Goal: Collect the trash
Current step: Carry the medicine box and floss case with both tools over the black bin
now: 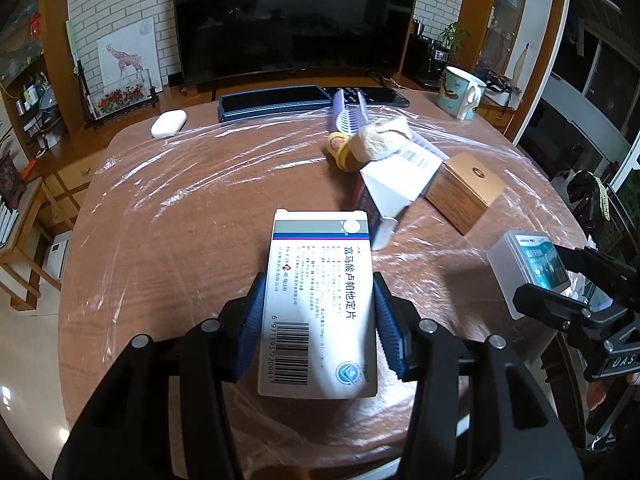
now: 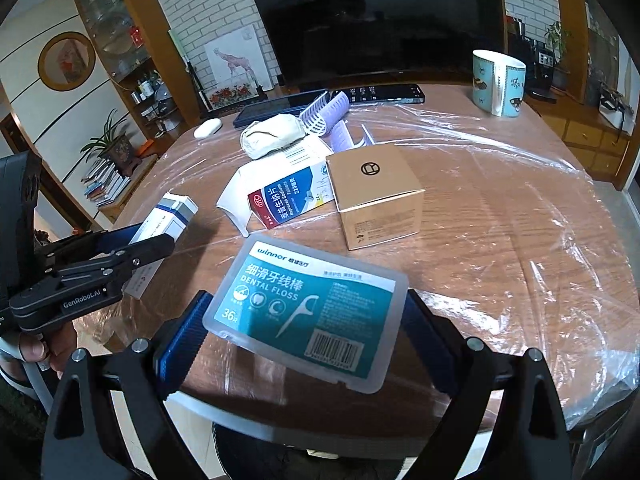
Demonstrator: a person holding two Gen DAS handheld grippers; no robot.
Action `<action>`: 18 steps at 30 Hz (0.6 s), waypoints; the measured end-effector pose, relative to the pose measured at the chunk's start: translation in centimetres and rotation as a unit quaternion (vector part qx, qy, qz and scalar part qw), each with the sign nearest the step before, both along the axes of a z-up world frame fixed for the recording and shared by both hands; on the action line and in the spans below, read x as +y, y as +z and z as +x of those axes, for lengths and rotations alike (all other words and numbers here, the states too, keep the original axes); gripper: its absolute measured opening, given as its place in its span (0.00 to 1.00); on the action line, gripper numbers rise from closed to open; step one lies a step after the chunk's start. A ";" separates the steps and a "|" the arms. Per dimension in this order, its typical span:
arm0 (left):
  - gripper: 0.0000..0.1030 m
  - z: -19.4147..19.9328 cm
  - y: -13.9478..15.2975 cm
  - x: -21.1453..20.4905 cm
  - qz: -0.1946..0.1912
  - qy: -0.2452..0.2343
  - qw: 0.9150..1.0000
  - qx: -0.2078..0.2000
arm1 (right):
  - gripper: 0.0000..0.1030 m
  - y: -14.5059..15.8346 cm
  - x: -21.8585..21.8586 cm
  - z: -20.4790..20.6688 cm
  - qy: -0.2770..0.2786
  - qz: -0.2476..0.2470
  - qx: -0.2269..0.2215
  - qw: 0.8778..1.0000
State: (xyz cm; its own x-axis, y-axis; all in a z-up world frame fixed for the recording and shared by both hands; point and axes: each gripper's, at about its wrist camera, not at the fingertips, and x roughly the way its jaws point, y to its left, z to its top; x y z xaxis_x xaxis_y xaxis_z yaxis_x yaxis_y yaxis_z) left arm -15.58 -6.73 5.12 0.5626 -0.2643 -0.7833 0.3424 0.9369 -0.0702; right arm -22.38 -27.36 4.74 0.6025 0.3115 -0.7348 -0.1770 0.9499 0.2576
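My left gripper (image 1: 318,292) is shut on a white medicine box (image 1: 320,280) with a barcode, its blue pads pressing the box's two long sides above the table. In the right wrist view that same box (image 2: 168,216) shows at the left. My right gripper (image 2: 308,300) is shut on a translucent dental floss case (image 2: 308,308) with a teal label, held tilted over the table's near edge. The case (image 1: 528,264) also appears at the right of the left wrist view. An open red, white and blue medicine carton (image 2: 288,196) and a crumpled tissue wad (image 2: 272,136) lie mid-table.
The round wooden table (image 2: 500,240) is covered with plastic film. On it stand a kraft cardboard box (image 2: 376,196), purple hair rollers (image 2: 328,116), a patterned mug (image 2: 498,82), a dark phone (image 2: 384,94), a tablet (image 1: 272,102) and a white earbud case (image 1: 168,122). A television stands behind.
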 end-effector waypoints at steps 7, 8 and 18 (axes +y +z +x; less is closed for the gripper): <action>0.50 -2.2 0.5 -0.7 -0.003 -0.001 1.000 -0.003 | 0.89 0.8 -0.7 -1.5 0.011 0.001 -0.009 1.000; 0.50 -2.5 0.6 -0.8 -0.004 -0.001 1.000 -0.003 | 0.89 0.9 -0.8 -1.7 0.013 0.002 -0.009 1.000; 0.50 -4.8 1.0 -1.5 -0.004 -0.003 1.000 -0.004 | 0.89 1.3 -1.1 -3.6 0.026 0.004 -0.011 1.000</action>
